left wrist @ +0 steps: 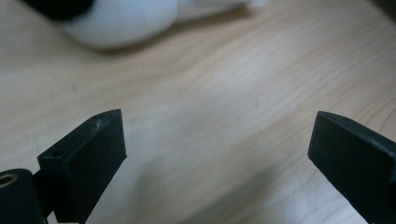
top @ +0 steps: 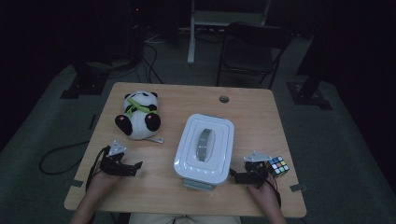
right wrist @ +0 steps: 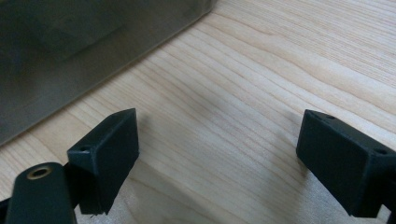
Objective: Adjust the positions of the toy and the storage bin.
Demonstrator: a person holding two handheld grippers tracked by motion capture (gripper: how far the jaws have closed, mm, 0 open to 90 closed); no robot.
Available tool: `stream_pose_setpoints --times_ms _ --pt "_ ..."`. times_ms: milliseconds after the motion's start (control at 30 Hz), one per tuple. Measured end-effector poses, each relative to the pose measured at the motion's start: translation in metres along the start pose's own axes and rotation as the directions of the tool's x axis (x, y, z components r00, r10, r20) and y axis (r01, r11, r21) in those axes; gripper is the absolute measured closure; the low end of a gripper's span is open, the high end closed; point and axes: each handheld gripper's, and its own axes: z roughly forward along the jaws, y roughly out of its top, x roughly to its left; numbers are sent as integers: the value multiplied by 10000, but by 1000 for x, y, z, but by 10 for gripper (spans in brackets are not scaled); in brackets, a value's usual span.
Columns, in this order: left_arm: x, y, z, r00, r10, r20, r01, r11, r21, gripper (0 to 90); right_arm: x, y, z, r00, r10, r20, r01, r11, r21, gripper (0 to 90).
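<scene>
Left gripper (top: 135,166), right gripper (top: 235,176) — both agape, flanking white box (top: 204,145)

Left hand-held gripper (top: 138,165) and right hand-held gripper (top: 232,174) — both low, jaws spread wide, empty.

left tool (left wrist: 217,154) jaws wide apart | bare table (left wrist: 224,93) between | plush panda (left wrist: 116,18) beyond

Dim room; grey floor (top: 355,154); dark chair (top: 252,51) behind wooden table (top: 187,95); floor cables (top: 149,65).
</scene>
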Motion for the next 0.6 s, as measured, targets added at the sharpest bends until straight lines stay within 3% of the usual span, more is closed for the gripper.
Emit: stream_pose_setpoints --times_ms 333,367,400,600 --pt "0 51 -4 9982 590 119 -582 9966 -586 48 0 0 0 10000 14 1 -14 10000 5 128" --pt "0 51 -4 9982 590 119 -582 9966 -586 48 0 0 0 10000 14 1 -14 10000 5 128" --pt "0 63 -1 9978 661 112 -652 9955 -682 48 0 0 0 10000 12 2 -12 10000 3 128" --pt "1 92 6 9973 729 109 -714 9925 -995 48 0 0 0 10000 36 21 -36 10000 -16 136"
